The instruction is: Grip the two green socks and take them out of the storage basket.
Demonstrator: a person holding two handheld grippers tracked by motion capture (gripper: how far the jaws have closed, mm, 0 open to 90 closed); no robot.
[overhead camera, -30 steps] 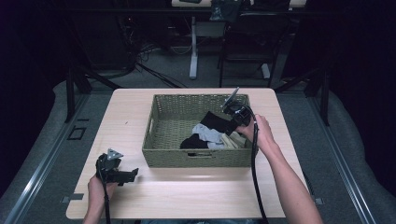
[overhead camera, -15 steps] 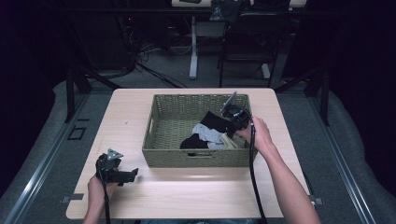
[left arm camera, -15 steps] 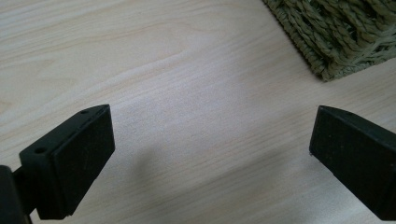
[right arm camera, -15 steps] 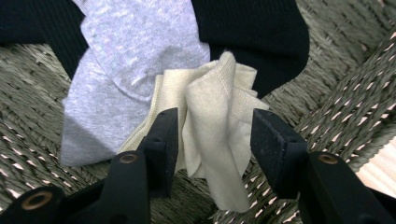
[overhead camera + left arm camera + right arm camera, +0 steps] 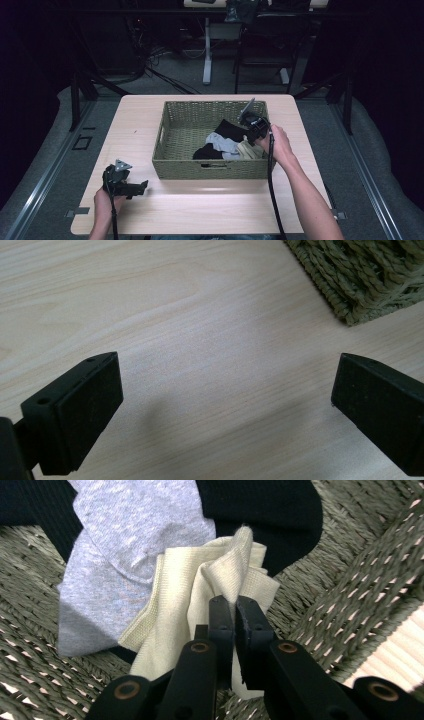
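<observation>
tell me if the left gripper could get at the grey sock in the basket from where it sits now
Probably yes. The left gripper rests open on the table outside the basket, and the grey sock lies uncovered; it must clear the wall, and the right gripper is pinching the cream sock beside it.

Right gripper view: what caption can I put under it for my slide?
Right claw pinching a cream sock beside grey and black ones in a woven basket.

A pale, light-wood rectangular table [image 5: 200,212] with rounded corners carries a rectangular olive-green woven wicker basket [image 5: 185,127] with cut-out handle slots. The basket sits toward the far middle of the tabletop. The person's left hand [image 5: 106,199] rests on the wood near the front left corner, well apart from the basket.
</observation>
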